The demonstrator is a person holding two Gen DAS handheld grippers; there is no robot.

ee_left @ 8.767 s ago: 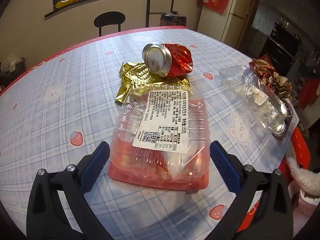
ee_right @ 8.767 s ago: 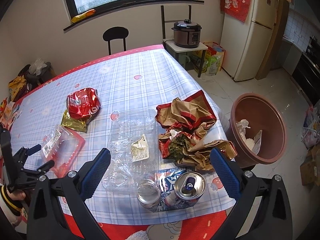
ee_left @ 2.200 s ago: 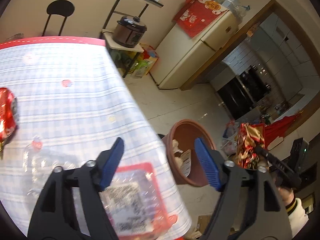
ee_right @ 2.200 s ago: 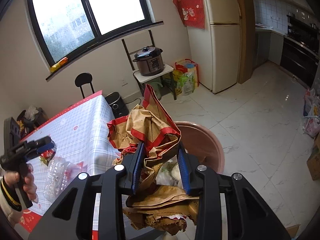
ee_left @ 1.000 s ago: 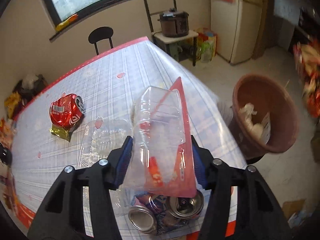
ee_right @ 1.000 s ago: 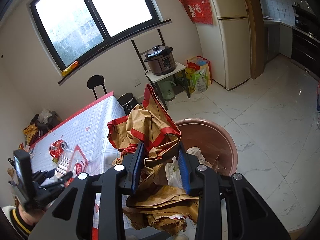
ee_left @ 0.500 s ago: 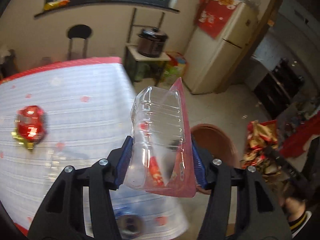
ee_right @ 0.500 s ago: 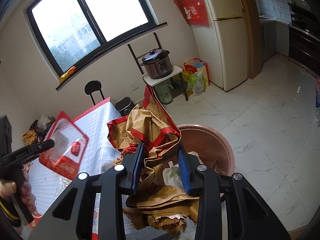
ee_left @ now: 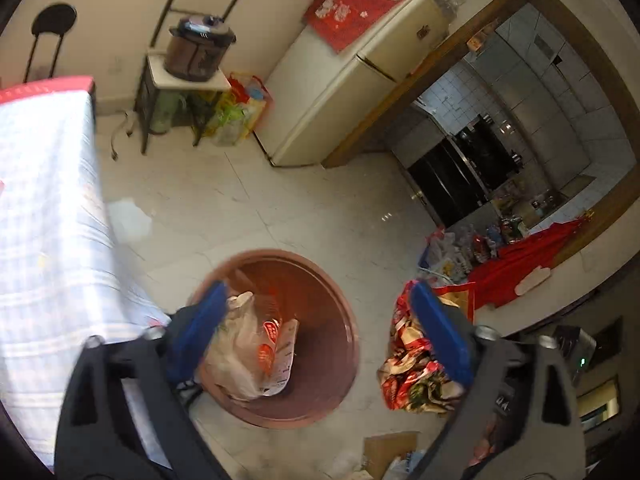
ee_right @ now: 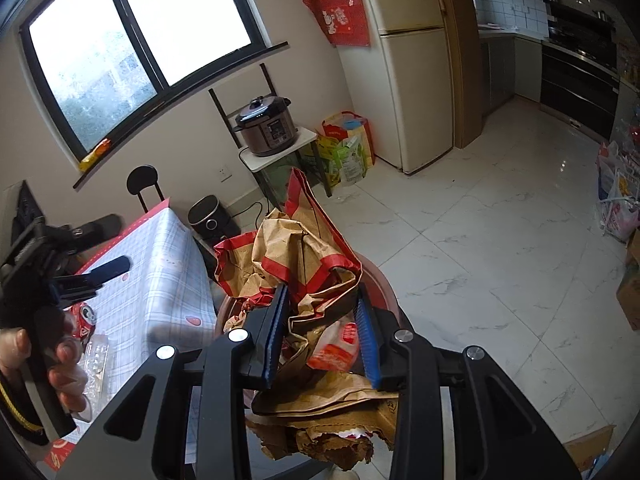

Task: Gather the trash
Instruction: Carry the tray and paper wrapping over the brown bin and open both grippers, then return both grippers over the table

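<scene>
Daylight from overexposed window [ee_right: 136, 44]; floor [ee_right: 500, 216] shows glare. Left wrist view motion-blurred, worst at table [ee_left: 48, 208] and image edges. Right wrist view sharp. Both: strong fisheye bending, dark vignetted corners.

I saw the round brown plastic bin [ee_left: 320, 360] on the floor just beside the checked-cloth table [ee_left: 48, 240]. The clear plastic clamshell tray [ee_left: 276, 344] lay inside it. The crumpled brown-and-red paper bag [ee_right: 304, 264] hung above it.
</scene>
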